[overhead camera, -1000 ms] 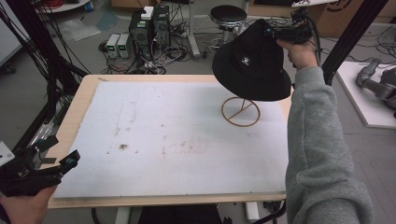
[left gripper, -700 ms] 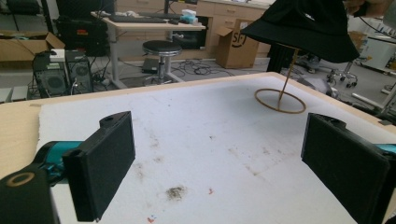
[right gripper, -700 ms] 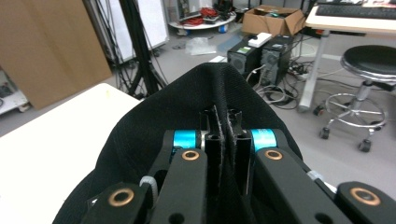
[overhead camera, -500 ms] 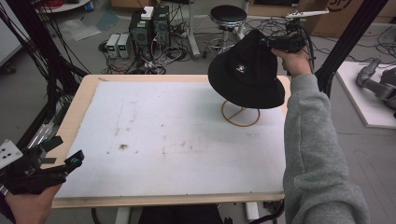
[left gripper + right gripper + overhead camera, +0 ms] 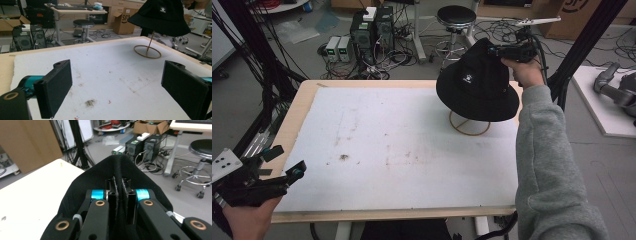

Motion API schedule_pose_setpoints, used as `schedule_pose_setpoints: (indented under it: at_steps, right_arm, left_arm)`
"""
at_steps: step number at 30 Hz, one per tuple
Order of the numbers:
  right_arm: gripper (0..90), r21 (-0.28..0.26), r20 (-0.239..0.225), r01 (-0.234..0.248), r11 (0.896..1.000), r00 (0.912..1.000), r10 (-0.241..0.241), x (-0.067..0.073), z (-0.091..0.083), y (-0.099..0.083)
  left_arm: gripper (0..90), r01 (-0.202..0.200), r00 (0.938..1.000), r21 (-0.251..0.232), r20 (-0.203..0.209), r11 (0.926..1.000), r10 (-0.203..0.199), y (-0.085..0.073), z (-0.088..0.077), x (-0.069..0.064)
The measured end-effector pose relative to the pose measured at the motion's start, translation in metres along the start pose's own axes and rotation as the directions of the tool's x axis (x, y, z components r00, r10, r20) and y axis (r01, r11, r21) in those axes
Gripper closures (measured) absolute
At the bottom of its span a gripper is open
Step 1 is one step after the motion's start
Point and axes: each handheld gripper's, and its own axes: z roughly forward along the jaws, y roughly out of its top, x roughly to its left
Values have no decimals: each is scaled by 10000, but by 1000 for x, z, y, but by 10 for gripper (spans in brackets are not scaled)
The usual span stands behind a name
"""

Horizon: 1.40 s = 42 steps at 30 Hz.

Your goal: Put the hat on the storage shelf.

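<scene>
A black bucket hat (image 5: 477, 80) with a small white logo hangs over a thin wooden stand, whose ring base (image 5: 469, 124) lies at the table's far right. My right gripper (image 5: 493, 50) is shut on a fold of cloth at the hat's crown; in the right gripper view the pads (image 5: 119, 187) pinch the black cloth (image 5: 87, 182) between them. From the left gripper view, the stand's rod (image 5: 150, 41) rises into the hat (image 5: 160, 17). My left gripper (image 5: 286, 161) hovers open at the near left corner, nothing between its jaws (image 5: 117, 75).
The white table pad (image 5: 387, 145) has a few brown stains near its middle. Beyond the far edge stand computer towers (image 5: 372, 25), a black stool (image 5: 456, 15) and tangled cables. A dark frame post (image 5: 582, 45) rises right of the hat.
The right hand has come down a little with the hat, so the brim now sits lower over the stand's ring. The left gripper has stayed where it was.
</scene>
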Motion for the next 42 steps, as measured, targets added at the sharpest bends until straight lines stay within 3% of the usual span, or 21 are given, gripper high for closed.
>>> schedule_pose_setpoints:
  at_steps: [7,12,14,17,18,20,23,28,42]
  right_arm:
    - [576,-160,204,23,9999,9998,-20,5,-8,2]
    - [265,-88,660,-460,9989,9967,465,9,-14,2]
    - [144,-106,800,-408,9991,9959,415,13,-19,1]
    - [107,-80,726,-242,9997,9971,247,21,-27,-1]
    - [105,-178,950,-132,9998,9954,149,25,-31,-2]
    - [8,-507,1062,-172,9986,9941,225,31,-38,-3]
    - [11,-1163,817,78,9932,9967,17,40,-51,-9]
    - [11,-1033,789,204,9944,9968,-122,50,-63,-24]
    - [11,-1686,750,170,9855,9972,-44,78,-90,-67]
  left_arm:
    - [101,5,10000,-11,12,10000,-5,1,2,-1]
    - [101,-69,9999,-62,150,10000,70,3,5,-5]
    - [101,-128,9997,-69,229,9999,130,4,7,-5]
    - [101,-159,9995,-198,273,9997,164,4,11,-7]
    - [101,-231,9993,-201,285,9995,237,4,12,-8]
    - [101,-223,9993,-149,292,9996,227,4,14,-8]
    - [101,-176,9993,-196,335,9997,183,4,17,-7]
    - [101,-144,9989,-217,434,9997,153,6,22,-6]
    - [101,-199,9972,-108,723,9997,206,8,36,-11]
